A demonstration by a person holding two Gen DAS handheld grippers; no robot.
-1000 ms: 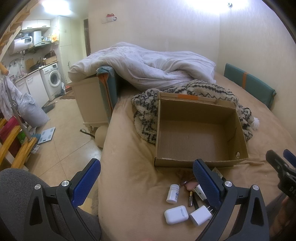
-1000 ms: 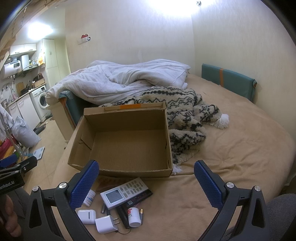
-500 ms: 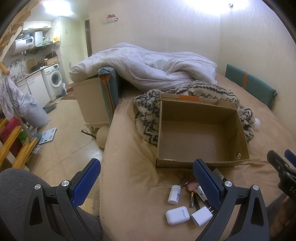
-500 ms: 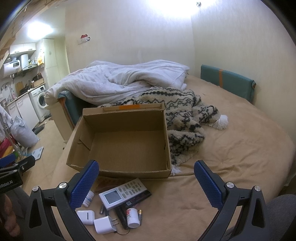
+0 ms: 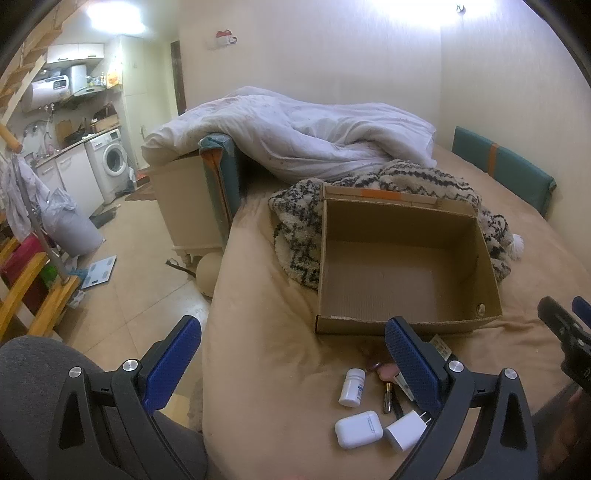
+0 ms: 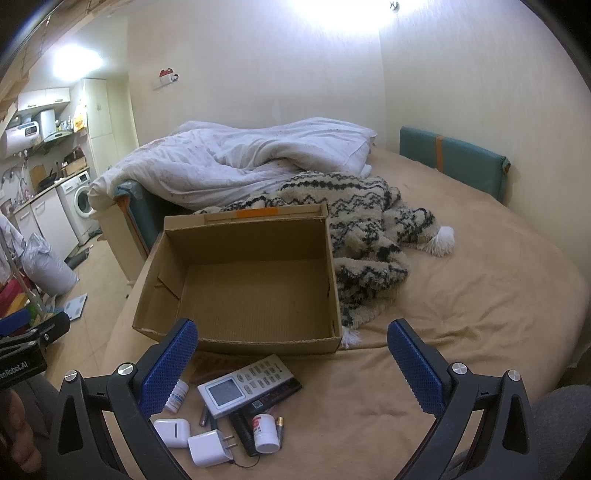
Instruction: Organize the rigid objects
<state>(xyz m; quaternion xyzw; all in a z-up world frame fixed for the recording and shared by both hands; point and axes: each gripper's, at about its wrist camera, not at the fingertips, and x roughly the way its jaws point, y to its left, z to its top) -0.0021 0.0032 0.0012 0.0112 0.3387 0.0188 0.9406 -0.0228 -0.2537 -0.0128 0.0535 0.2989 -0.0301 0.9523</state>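
Only one marking can be read: white letters "enRobot.AI", cut off at the frame's edge, on the black body of the left gripper [image 6: 22,328]. Labels on the small bottles [image 6: 266,434] are too blurred to read.

A bed [image 6: 480,295] with a tan sheet fills the room's near side, against cream walls [image 6: 258,74]. A white duvet [image 6: 240,158] is heaped at its far end, a patterned blanket [image 6: 369,221] just before it. Left of the bed lies a tiled floor [image 5: 129,266]; beyond it stand a washer [image 5: 110,162] and white cabinets [image 5: 62,173]. A ceiling light [image 5: 114,18] glares above them.
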